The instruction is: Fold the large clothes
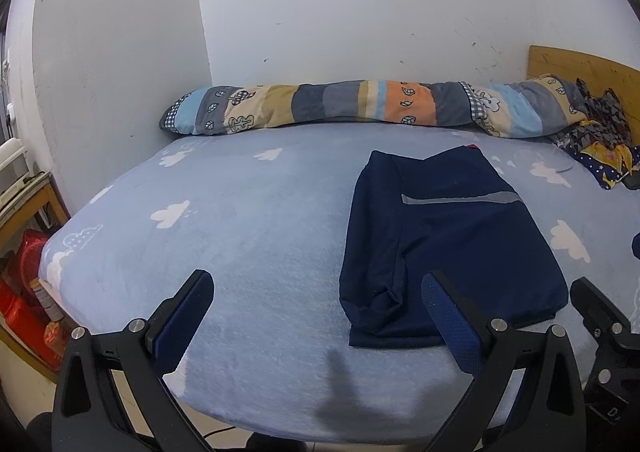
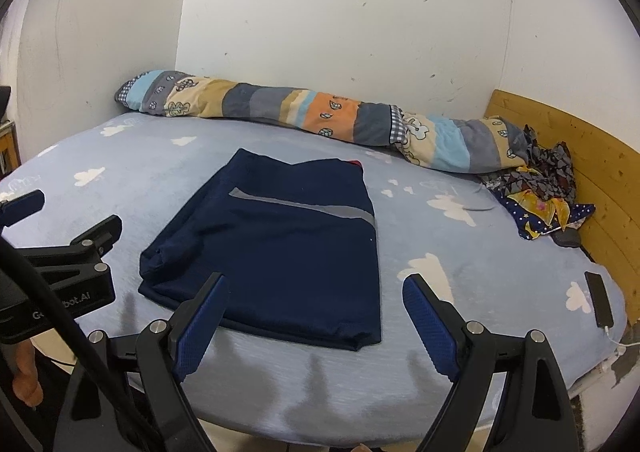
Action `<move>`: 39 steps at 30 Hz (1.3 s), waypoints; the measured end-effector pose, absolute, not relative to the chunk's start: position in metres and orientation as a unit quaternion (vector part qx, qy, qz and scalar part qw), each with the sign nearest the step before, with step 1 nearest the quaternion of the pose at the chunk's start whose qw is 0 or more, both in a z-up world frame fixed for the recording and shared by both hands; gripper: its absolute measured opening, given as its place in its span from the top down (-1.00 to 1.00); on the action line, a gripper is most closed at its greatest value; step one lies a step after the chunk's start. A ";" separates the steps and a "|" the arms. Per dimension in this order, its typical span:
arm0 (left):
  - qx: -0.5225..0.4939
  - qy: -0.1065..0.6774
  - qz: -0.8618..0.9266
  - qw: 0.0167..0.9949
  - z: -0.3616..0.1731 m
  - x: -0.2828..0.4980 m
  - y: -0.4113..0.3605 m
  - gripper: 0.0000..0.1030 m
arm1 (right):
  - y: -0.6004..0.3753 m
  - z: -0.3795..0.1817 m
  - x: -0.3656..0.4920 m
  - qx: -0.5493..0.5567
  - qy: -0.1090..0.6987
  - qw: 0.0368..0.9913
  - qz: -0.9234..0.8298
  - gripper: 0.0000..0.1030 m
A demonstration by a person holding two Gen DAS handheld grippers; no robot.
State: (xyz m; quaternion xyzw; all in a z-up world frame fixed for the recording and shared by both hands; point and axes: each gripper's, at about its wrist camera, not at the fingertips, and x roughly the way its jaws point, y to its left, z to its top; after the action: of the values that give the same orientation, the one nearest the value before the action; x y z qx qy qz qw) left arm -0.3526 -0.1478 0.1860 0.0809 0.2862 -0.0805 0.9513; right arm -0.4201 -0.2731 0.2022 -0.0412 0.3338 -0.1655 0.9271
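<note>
A navy garment (image 1: 448,248) with a grey stripe lies folded flat into a rectangle on the light blue cloud-print bed (image 1: 240,236). It also shows in the right wrist view (image 2: 280,248). My left gripper (image 1: 316,284) is open and empty, held above the bed's near edge, its right finger over the garment's near-left corner. My right gripper (image 2: 316,288) is open and empty above the garment's near edge. The left gripper's body (image 2: 60,264) shows at the left of the right wrist view.
A rolled patchwork quilt (image 1: 360,104) lies along the white wall. A crumpled patterned cloth (image 2: 540,188) sits by the wooden headboard (image 2: 592,172). A black phone (image 2: 599,298) with a cable lies near the bed's right edge. Shelves with red items (image 1: 24,284) stand left of the bed.
</note>
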 end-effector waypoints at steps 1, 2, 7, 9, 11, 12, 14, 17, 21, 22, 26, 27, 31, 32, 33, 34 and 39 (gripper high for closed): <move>0.081 0.286 -0.080 0.951 0.186 -0.353 -0.148 -1.00 | -0.273 0.201 -0.419 -0.042 0.336 0.926 -0.166 -0.78; 0.082 0.286 -0.080 0.951 0.186 -0.353 -0.148 -1.00 | -0.274 0.200 -0.418 -0.044 0.340 0.924 -0.168 -0.78; 0.082 0.288 -0.083 0.951 0.187 -0.354 -0.148 -1.00 | -0.275 0.195 -0.415 -0.047 0.355 0.917 -0.176 -0.78; 0.082 0.288 -0.082 0.951 0.187 -0.354 -0.148 -1.00 | -0.275 0.194 -0.415 -0.047 0.357 0.916 -0.177 -0.78; 0.083 0.287 -0.083 0.951 0.187 -0.354 -0.149 -1.00 | -0.275 0.194 -0.415 -0.047 0.357 0.916 -0.177 -0.78; 0.083 0.288 -0.084 0.950 0.187 -0.354 -0.149 -1.00 | -0.275 0.194 -0.415 -0.047 0.357 0.916 -0.177 -0.78; 0.084 0.289 -0.084 0.950 0.186 -0.354 -0.149 -1.00 | -0.275 0.194 -0.415 -0.048 0.357 0.916 -0.178 -0.78; 0.084 0.289 -0.084 0.950 0.186 -0.354 -0.149 -1.00 | -0.275 0.194 -0.415 -0.047 0.357 0.916 -0.178 -0.78; 0.085 0.290 -0.086 0.949 0.186 -0.354 -0.149 -1.00 | -0.275 0.194 -0.415 -0.047 0.357 0.916 -0.178 -0.78; 0.085 0.290 -0.086 0.949 0.186 -0.355 -0.150 -1.00 | -0.276 0.194 -0.415 -0.047 0.357 0.916 -0.178 -0.78; 0.087 0.288 -0.087 0.950 0.186 -0.355 -0.151 -1.00 | -0.276 0.194 -0.416 -0.048 0.357 0.916 -0.178 -0.78; 0.087 0.288 -0.087 0.950 0.186 -0.355 -0.151 -1.00 | -0.276 0.194 -0.416 -0.047 0.357 0.916 -0.178 -0.78; 0.087 0.287 -0.087 0.950 0.186 -0.355 -0.151 -1.00 | -0.277 0.194 -0.416 -0.047 0.358 0.916 -0.178 -0.78; 0.087 0.287 -0.087 0.950 0.186 -0.355 -0.151 -1.00 | -0.276 0.194 -0.416 -0.047 0.358 0.916 -0.178 -0.78; 0.087 0.288 -0.087 0.950 0.186 -0.355 -0.151 -1.00 | -0.276 0.194 -0.416 -0.047 0.358 0.915 -0.178 -0.78; 0.088 0.288 -0.087 0.950 0.186 -0.355 -0.151 -1.00 | -0.276 0.194 -0.416 -0.047 0.358 0.916 -0.178 -0.78; 0.089 0.288 -0.089 0.949 0.186 -0.355 -0.151 -1.00 | -0.277 0.194 -0.417 -0.048 0.357 0.916 -0.179 -0.78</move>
State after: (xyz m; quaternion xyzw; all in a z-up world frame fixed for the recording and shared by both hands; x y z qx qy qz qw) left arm -0.3551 -0.1511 0.1857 0.0893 0.2877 -0.0893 0.9494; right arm -0.4167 -0.2770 0.1941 -0.0476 0.3572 -0.1786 0.9156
